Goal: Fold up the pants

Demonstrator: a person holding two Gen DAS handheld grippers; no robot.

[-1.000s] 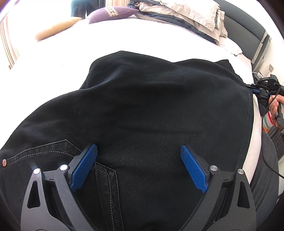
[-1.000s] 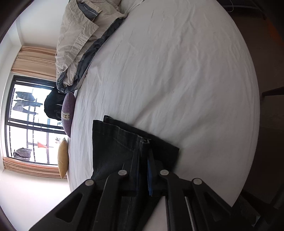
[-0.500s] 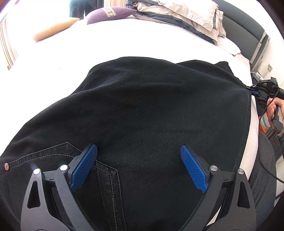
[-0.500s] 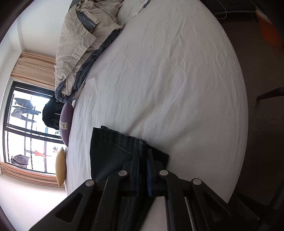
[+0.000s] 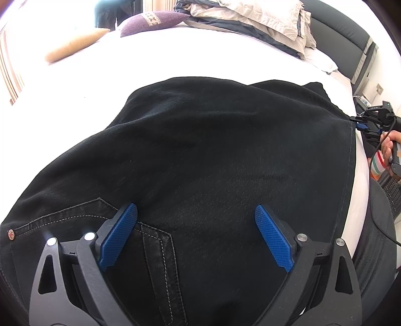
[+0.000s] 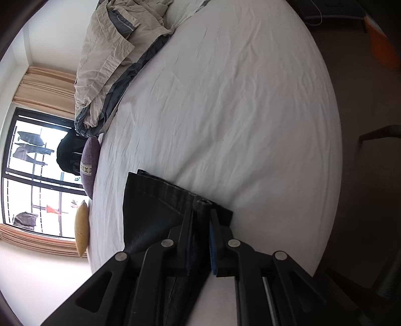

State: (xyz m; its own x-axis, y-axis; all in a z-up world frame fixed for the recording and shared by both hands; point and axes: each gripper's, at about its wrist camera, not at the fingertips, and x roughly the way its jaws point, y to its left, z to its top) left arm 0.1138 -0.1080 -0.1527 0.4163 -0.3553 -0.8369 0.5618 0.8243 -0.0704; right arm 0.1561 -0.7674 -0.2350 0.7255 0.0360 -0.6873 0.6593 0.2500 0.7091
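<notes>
- The black pants (image 5: 200, 163) lie spread across the white bed sheet (image 6: 238, 112), folded over on themselves, with a stitched pocket (image 5: 82, 215) showing on the waist end nearest my left side.
- My left gripper (image 5: 195, 235) hangs just over that pocket end with its blue pads (image 5: 117, 235) spread wide apart; nothing is between them but the cloth lying below.
- My right gripper (image 6: 201, 223) is at the hem end of the pants (image 6: 160, 208), at the corner by the bed's edge.
- Its jaws are opening: a small gap shows between the hem fold and the blue pad (image 6: 213, 248), so the cloth sits between my fingers but is not pinched.
- From the left camera, my right gripper (image 5: 361, 124) shows small at the far right corner of the pants, with my hand (image 5: 388, 148) behind it.
- A rumpled beige and grey duvet (image 6: 112, 55) is heaped at the head of the bed.
- A purple cushion (image 5: 153, 21) and a tan cushion (image 5: 75, 44) lie at the far side of the sheet, near the window (image 6: 37, 175).
</notes>
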